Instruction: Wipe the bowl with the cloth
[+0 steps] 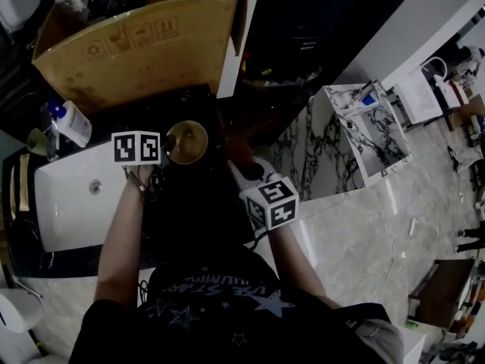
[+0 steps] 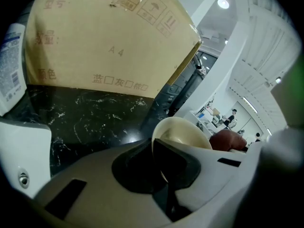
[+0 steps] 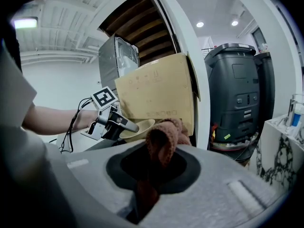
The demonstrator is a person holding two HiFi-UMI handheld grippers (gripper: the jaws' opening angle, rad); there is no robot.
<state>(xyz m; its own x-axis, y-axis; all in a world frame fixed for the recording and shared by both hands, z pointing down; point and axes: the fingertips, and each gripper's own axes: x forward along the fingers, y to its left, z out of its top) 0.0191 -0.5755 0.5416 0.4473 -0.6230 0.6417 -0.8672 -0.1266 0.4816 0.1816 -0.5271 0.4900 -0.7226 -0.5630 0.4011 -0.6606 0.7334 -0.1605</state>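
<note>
Bowl (image 2: 183,132): rim pinched, left hand-held gripper (image 2: 159,148). Cloth (image 3: 166,136): clamped, right hand-held gripper (image 3: 159,167). Wiping not yet begun; I'd bring cloth inside.

Bowl (image 1: 187,141) is in my left claw (image 2: 160,156), above the desk (image 2: 85,113) and in front of the cardboard box (image 1: 136,44). Cloth (image 3: 164,137) in my right claw (image 3: 153,172), just right of bowl. Sink (image 1: 83,196) left of bowl; bottle (image 1: 72,123) behind sink.

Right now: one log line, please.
left gripper: shut on bowl rim | right gripper: shut on cloth | cloth touching bowl: unclear
</note>
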